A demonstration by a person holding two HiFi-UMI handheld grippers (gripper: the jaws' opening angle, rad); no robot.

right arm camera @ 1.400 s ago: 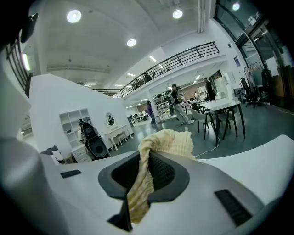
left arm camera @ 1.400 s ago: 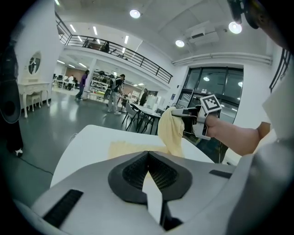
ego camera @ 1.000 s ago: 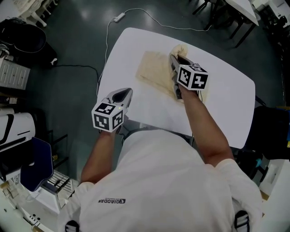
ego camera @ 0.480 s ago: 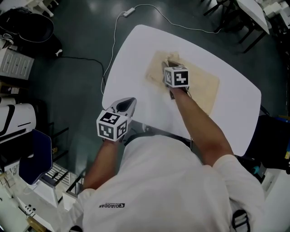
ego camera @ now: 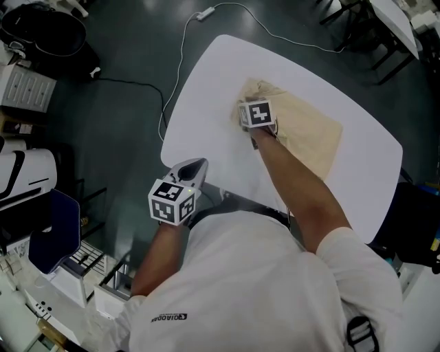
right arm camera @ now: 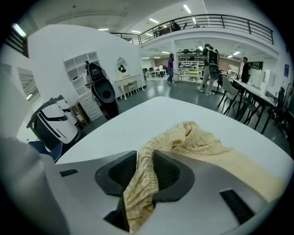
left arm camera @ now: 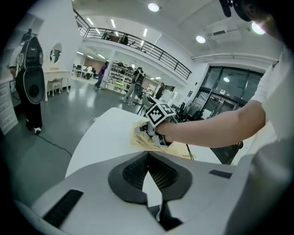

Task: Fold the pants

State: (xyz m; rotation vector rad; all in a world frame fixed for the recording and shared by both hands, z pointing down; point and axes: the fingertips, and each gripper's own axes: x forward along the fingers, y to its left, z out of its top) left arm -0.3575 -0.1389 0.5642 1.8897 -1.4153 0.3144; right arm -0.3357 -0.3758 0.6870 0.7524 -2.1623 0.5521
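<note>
The cream pants (ego camera: 311,132) lie folded on the white table (ego camera: 206,103), with a bunched end at the left. My right gripper (ego camera: 249,103) is low over that bunched end. In the right gripper view the ribbed waistband (right arm camera: 140,183) runs loosely between the fingers (right arm camera: 167,170) of the right gripper (right arm camera: 144,158), whose jaws have just been opening. The rest of the cloth (right arm camera: 206,144) spreads beyond them. My left gripper (ego camera: 198,165) hangs at the table's near edge, shut and empty (left arm camera: 148,156). It looks toward the right gripper (left arm camera: 143,133) and the pants (left arm camera: 138,140).
A white cable (ego camera: 175,62) with a plug (ego camera: 205,12) trails over the dark floor left of the table. A black bin (ego camera: 45,27), a white machine (ego camera: 20,179) and a blue chair (ego camera: 48,240) stand at the left. Another table (ego camera: 395,20) is at the top right.
My right gripper has swung left and down across the pants, bringing the cloth with it, so the pants now lie flatter. My left gripper has drifted a little lower at the table's edge.
</note>
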